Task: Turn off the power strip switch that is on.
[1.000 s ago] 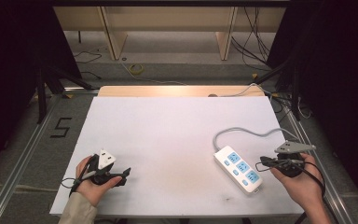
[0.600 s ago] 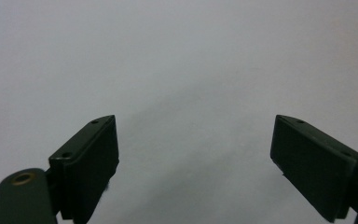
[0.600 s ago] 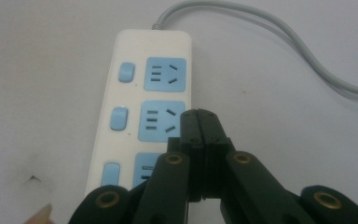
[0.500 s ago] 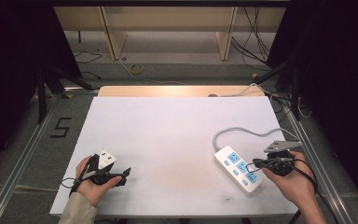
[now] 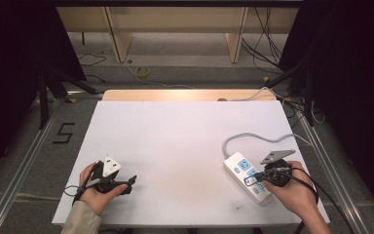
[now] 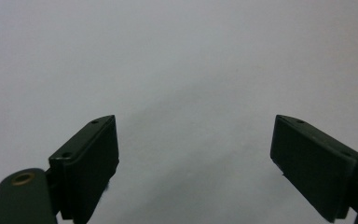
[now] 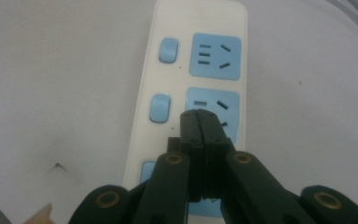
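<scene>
Right gripper view: your right gripper, jaws pressed together, over the power strip's middle socket. Your left gripper, jaws apart, sits well left of the strip on the counter.

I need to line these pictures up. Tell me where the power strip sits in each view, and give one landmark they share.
High view: the power strip lies at lower right of the white table, partly under the right gripper.
Left gripper view: bare table surface between open jaws; no strip.
Right gripper view: strip runs up the centre, shut jaws over its middle socket.
Shared landmark: the white tabletop.
</scene>
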Available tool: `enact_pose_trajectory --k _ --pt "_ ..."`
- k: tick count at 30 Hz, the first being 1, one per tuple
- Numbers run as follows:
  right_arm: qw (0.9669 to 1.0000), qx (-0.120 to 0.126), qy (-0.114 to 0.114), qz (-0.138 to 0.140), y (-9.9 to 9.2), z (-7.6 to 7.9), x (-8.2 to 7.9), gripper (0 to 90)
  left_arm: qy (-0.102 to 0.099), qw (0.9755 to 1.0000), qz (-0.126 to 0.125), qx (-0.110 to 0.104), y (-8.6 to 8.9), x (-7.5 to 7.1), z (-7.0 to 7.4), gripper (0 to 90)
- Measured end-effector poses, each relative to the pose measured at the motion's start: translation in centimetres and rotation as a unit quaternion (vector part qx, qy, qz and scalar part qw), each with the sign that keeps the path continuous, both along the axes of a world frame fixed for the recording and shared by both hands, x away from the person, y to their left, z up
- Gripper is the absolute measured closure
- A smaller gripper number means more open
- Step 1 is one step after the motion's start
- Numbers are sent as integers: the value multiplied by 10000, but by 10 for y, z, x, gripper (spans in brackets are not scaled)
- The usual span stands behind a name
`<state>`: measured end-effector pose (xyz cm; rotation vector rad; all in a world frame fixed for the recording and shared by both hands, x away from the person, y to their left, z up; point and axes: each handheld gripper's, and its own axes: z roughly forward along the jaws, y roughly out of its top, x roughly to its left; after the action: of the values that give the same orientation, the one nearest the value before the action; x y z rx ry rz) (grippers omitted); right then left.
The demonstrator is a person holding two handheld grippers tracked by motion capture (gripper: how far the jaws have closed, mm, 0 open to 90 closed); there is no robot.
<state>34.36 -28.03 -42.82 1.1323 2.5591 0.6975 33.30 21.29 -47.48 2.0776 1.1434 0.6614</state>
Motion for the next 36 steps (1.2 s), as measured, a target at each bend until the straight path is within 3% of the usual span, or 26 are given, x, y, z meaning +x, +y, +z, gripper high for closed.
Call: enact_pose_trajectory --k 36 --pt "9982 -293 517 4 7 3 1 900 4 10000 12 63 0 0 -1 149"
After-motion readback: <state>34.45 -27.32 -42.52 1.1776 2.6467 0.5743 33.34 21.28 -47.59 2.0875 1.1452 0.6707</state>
